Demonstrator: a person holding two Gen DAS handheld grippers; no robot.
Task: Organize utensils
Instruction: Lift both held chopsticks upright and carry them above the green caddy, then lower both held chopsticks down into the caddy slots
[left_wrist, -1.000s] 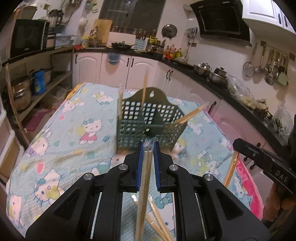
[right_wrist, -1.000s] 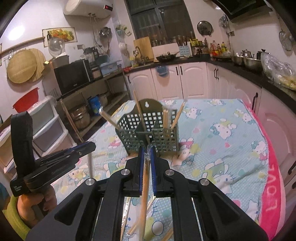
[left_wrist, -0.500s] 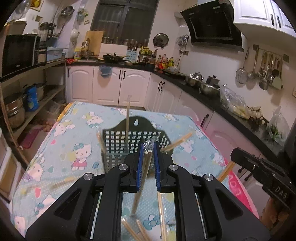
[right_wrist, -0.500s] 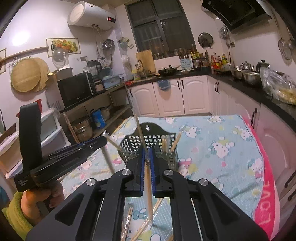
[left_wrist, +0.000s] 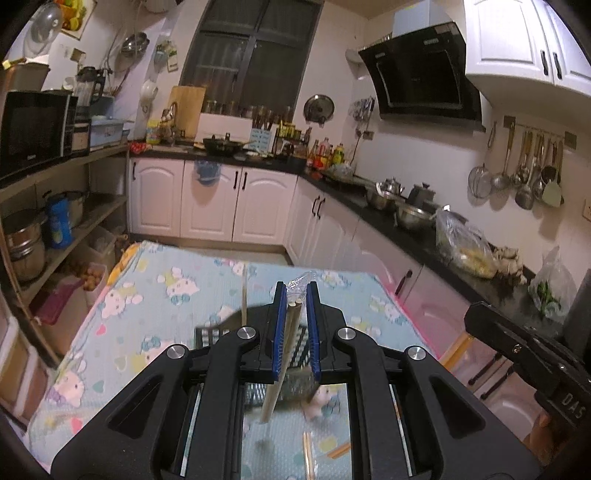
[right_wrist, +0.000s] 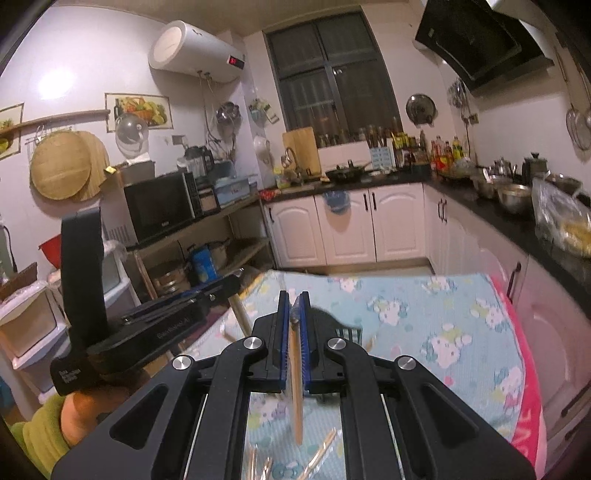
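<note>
Counter (left_wrist: 155, 306) with cartoon-print cloth spans near scene. Green basket (left_wrist: 218, 334) sits mid-counter, just beyond and below both jaws, mostly hidden behind them. Left gripper (left_wrist: 296, 295): jaws clamped on chopstick pair (left_wrist: 286, 354), long axis steep, lower end hanging toward counter. Right gripper (right_wrist: 294, 304): jaws clamped on single chopstick (right_wrist: 295, 387), near vertical. Judgement: both about equally near basket; lowering tips into slots is next. Upright stick (left_wrist: 243, 295) already in basket may obstruct. Loose chopsticks (right_wrist: 317, 454) lie near edge.
</note>
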